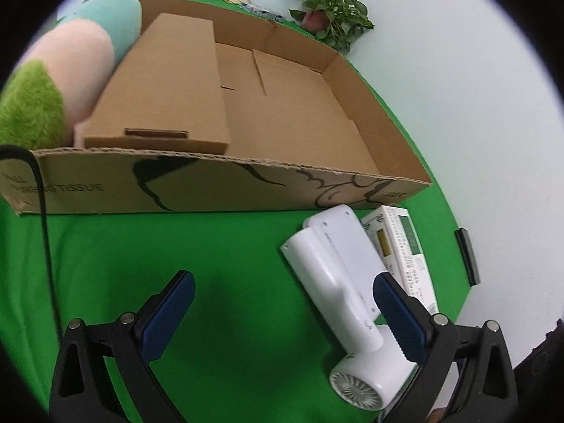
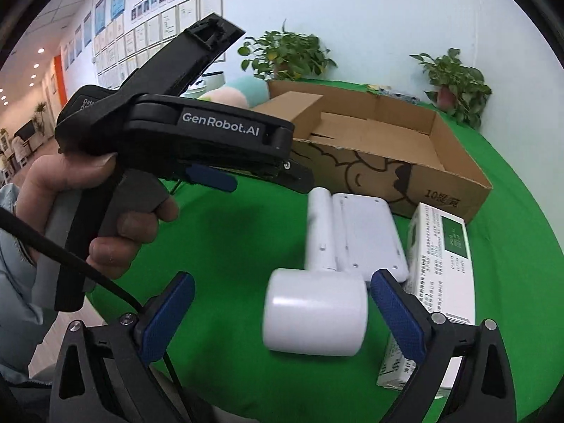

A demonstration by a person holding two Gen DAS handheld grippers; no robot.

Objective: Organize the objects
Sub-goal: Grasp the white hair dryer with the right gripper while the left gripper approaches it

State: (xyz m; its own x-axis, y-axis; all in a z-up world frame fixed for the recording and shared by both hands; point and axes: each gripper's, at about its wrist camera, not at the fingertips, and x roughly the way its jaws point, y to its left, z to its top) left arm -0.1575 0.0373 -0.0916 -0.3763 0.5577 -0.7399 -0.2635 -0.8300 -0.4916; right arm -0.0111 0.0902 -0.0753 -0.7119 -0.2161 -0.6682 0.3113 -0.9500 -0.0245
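A white hair dryer point(image 1: 338, 292) lies on the green table point(image 1: 229, 246), its barrel end toward me; it shows in the right wrist view point(image 2: 317, 310) too. Beside it lie a white flat device point(image 2: 370, 232) and a white-and-green carton point(image 2: 444, 268), also in the left wrist view point(image 1: 402, 246). A shallow open cardboard box point(image 1: 246, 183) stands behind them, seen in the right wrist view point(image 2: 440, 183) as well. My left gripper point(image 1: 282, 313) is open, the dryer near its right finger. My right gripper point(image 2: 282, 313) is open, the dryer barrel between its fingers, untouched.
A folded cardboard piece point(image 1: 169, 84) lies inside the box. A pastel plush pillow point(image 1: 70, 70) rests left of the box. Potted plants point(image 1: 328, 10) stand at the table's back edge. The left hand-held gripper body point(image 2: 183, 130) fills the left of the right wrist view.
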